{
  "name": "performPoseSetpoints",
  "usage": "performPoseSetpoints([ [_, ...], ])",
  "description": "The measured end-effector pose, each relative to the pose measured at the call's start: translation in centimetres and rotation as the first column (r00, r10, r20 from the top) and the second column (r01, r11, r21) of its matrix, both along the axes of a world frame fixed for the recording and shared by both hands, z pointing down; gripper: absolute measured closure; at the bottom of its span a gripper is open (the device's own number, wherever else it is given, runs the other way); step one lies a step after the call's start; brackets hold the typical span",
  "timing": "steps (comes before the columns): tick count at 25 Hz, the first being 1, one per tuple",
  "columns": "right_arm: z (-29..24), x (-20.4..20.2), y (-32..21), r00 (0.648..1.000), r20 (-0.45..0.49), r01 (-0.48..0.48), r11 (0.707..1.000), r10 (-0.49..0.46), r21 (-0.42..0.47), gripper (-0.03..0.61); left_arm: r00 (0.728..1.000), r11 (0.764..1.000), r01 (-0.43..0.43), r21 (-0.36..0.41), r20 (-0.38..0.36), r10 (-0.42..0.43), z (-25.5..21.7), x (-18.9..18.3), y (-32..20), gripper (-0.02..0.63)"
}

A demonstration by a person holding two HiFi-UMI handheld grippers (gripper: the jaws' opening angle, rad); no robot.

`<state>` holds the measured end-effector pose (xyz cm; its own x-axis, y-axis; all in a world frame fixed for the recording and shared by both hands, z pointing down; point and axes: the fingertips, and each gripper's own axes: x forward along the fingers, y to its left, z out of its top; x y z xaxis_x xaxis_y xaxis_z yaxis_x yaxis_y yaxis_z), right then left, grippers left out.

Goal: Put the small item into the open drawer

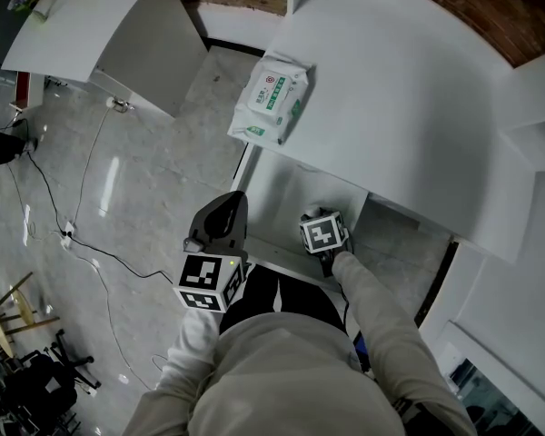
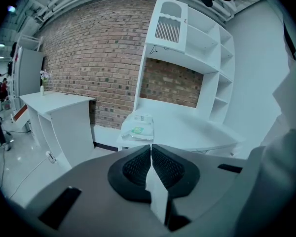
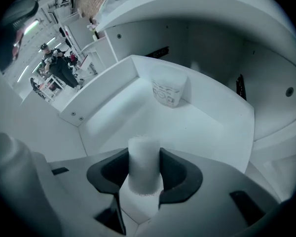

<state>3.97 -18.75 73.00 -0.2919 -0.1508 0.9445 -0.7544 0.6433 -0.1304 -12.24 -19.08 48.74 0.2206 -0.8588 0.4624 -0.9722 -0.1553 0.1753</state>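
My right gripper (image 3: 144, 158) is shut on a small white cylindrical roll (image 3: 144, 154), which stands upright between the two dark pads. It hangs over the open white drawer (image 3: 104, 113), near the drawer's front. A small white printed cup-like item (image 3: 168, 90) sits against the drawer's back wall. In the head view the right gripper's marker cube (image 1: 324, 234) is above the drawer (image 1: 286, 193) under the desk. My left gripper (image 2: 151, 154) is shut with nothing between its pads; in the head view this left gripper (image 1: 220, 230) is at the drawer's left front corner.
A pack of wet wipes (image 1: 271, 98) lies on the white desk (image 1: 409, 89) near its left edge, and the wipes pack (image 2: 138, 125) also shows ahead of the left gripper. Cables (image 1: 73, 234) run over the grey floor. Another white desk (image 1: 91, 25) stands at the left.
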Motion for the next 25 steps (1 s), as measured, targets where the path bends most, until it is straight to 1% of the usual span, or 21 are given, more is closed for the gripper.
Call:
performPoseSetpoints([
  [9,1.8,-0.1,0.4,0.998,-0.047,0.033,0.999,-0.035,-0.041,0.382,1.0,1.0,0.002,-0.019,-0.005,-0.002,0.7,-0.1,-0.2,0.589],
  [18,3.4,-0.2,1.5,0.996,-0.075,0.038,0.995,-0.045,-0.094,0.382,1.0,0.999,0.004,-0.033,-0.004,-0.004,1.2,-0.4,-0.5,0.589],
  [25,4.4,0.0,2.2,0.985,-0.139,0.089,0.99,-0.104,-0.108,0.38,1.0,0.999,0.015,-0.041,-0.003,-0.015,1.5,-0.9,-0.4,0.589],
])
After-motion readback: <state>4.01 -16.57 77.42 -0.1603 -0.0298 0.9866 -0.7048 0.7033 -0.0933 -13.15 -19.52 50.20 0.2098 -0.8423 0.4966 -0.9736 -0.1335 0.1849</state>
